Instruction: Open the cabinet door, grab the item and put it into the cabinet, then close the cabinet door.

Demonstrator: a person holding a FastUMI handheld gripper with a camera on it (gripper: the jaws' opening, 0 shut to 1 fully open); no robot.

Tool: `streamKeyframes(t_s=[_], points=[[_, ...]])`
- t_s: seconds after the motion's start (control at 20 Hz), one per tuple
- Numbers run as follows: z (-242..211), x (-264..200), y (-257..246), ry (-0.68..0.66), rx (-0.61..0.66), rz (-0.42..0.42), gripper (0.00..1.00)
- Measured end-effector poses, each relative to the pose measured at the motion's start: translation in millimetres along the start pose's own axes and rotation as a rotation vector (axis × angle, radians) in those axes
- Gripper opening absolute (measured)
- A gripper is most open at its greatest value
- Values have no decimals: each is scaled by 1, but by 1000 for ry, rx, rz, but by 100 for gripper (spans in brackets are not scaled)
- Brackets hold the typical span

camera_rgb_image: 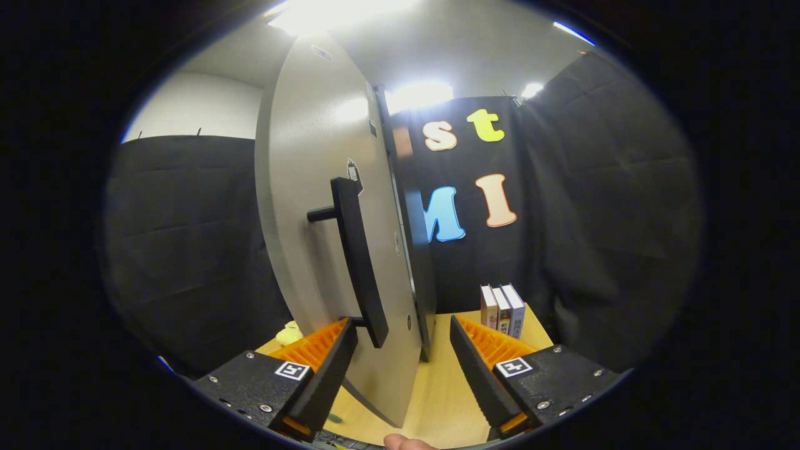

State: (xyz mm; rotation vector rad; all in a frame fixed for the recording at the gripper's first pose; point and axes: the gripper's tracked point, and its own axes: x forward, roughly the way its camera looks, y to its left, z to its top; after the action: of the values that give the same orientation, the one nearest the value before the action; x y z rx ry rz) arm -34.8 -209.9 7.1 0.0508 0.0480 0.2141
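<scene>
1. You can count one grey cabinet door, one black handle on it, three books, one yellow thing and one gripper with two fingers.
2. Your gripper is wide open. It holds nothing.
3. The lower edge of the door sits between your two fingers, closer to the left finger. The bottom tip of the handle is just ahead of that finger's tip. You cannot tell if they touch.
4. The right finger is apart from the door, with bare table in front of it.
5. The handle is a long bar. It runs up and down, and leans a little away from you at the top. Two short pegs hold it off the door.
6. The door stands up tall, swung open, with its thin edge pointing away from you.
7. The three books stand upright side by side, beyond your right finger, at the far end of the table.
8. The yellow thing lies on the table beyond your left finger, on the other side of the door. It is too hidden to name.
9. The table is pale wood. Black cloth hangs all around it. Bright lights shine on the white ceiling.
10. A fingertip shows near you, between the fingers.
</scene>
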Motion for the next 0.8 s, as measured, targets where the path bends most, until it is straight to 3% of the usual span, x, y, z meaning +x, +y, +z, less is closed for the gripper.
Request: streamKeyframes(t_s=[0.3,0.55,0.8], points=[[3,-26,-4,-136,-10,-214,93],[-31,-53,17,-189,-70,-373,93],[-114,-48,92,-208,-11,-338,93]])
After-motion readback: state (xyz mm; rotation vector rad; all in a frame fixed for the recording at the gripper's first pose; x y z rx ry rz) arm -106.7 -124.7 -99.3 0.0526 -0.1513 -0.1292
